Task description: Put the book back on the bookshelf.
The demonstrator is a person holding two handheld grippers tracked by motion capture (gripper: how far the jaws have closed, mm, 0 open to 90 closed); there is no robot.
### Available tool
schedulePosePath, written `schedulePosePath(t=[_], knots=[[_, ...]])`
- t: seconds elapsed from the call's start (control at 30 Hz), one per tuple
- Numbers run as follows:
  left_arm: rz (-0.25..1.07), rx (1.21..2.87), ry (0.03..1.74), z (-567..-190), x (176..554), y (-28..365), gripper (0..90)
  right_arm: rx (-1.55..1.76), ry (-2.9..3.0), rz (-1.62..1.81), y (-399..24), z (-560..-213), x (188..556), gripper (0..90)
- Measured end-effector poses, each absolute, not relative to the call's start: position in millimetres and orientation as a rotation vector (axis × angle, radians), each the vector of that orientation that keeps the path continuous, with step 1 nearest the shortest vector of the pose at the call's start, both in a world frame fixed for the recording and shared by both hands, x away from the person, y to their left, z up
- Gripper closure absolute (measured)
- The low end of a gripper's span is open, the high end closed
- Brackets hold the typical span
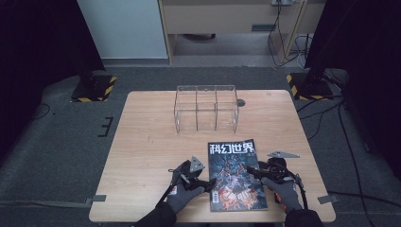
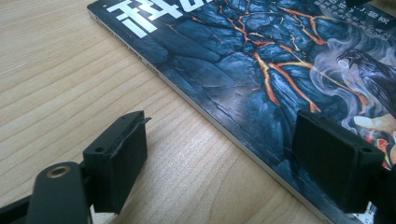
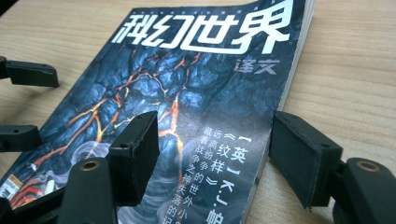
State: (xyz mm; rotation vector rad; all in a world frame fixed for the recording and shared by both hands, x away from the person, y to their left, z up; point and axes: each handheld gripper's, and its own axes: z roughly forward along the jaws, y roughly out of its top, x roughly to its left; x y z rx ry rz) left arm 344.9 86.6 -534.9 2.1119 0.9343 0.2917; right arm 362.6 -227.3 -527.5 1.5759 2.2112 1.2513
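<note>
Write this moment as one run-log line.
left hand-held gripper: open, straddling spine edge | right hand-held gripper: open, straddling page edge | dark glossy paper magazine: flat on table

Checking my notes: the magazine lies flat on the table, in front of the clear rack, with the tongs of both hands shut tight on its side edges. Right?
Not quite: both tongs stand open astride the magazine's edges, as both gripper views show. It does lie flat on the table, before the rack.

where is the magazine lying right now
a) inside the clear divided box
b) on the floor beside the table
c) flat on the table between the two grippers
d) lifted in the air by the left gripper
c: the magazine lies flat on the table, with the left gripper at its left edge and the right gripper at its right edge; the clear box stands farther back.
</note>
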Motion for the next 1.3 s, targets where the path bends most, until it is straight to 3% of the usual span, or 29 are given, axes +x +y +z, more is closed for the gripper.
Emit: schedulePosePath(t=[1.3], knots=[[0.275,2.125,0.901,-534.8,345.8,82.2,17.8,1.653,2.156,1.442,-230.8,-521.4,362.4,40.0]])
